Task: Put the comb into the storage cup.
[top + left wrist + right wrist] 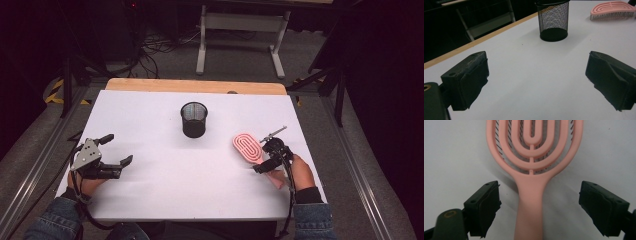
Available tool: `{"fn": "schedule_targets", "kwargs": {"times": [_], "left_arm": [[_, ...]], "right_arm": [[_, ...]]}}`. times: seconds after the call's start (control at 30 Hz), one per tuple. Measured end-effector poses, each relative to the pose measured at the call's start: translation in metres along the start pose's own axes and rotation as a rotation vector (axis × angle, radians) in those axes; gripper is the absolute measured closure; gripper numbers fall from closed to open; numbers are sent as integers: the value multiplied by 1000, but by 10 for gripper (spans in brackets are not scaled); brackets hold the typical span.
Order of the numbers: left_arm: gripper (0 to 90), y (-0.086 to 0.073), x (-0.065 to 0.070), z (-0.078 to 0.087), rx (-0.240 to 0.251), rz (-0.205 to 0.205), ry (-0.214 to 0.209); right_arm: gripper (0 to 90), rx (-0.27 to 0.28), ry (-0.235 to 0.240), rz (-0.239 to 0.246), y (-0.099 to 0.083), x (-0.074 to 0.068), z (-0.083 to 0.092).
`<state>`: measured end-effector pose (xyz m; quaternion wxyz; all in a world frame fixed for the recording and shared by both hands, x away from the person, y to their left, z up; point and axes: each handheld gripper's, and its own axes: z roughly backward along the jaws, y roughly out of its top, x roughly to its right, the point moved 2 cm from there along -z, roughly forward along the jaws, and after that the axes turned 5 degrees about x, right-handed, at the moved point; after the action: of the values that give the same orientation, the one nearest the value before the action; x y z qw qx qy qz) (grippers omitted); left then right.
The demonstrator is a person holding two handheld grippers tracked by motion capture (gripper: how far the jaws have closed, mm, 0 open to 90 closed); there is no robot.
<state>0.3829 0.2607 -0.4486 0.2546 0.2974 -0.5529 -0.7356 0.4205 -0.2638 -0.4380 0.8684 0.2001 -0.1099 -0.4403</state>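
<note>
A pink hairbrush [248, 146] lies flat on the white table, bristles down, its handle toward the person. In the right gripper view the hairbrush [531, 157] runs up the middle, its handle between the jaws without touching either. My right gripper [539, 207] is open, low over the handle; it appears from above as my right gripper [266, 156]. A black mesh cup [194, 119] stands upright near the table's middle; ahead of the left jaws it is the mesh cup [553, 21]. My left gripper [116, 148] is open and holds nothing, at the table's left; its jaws frame bare table in my left gripper [536, 82] view.
The white table [165, 175] has a wooden strip [195, 86] along its far edge. Beyond it, a white frame stand [242, 37] and cables lie on the grey floor. Metal rails run along both sides of the table.
</note>
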Motion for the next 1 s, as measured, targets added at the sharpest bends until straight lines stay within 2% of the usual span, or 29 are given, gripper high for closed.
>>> {"fn": "schedule_targets", "kwargs": {"times": [0.07,0.17,0.43,0.57,0.73,0.87,0.93,1.0], "left_arm": [[56,0,0,-1,-3,-3,1],[57,0,1,-2,-8,-4,-1],[59,-1,1,-2,-12,-2,-5],[60,-1,1,-3,-14,-6,-6],[61,-1,1,-3,-14,0,-8],[64,-1,1,-3,-15,-5,-7],[64,-1,1,-3,-14,-9,-8],[64,-1,1,-3,-15,-11,-9]], "right_arm": [[237,-31,0,5,-1,1,-3],[288,-48,2,6,-1,3,-6],[466,-34,-12,45,0,3,-6],[636,-16,7,79,0,-3,-5],[678,2,19,100,0,-4,-4],[686,42,46,92,-3,-1,-4],[689,86,91,77,-3,-1,-3],[690,107,110,69,-3,-2,-3]]}}
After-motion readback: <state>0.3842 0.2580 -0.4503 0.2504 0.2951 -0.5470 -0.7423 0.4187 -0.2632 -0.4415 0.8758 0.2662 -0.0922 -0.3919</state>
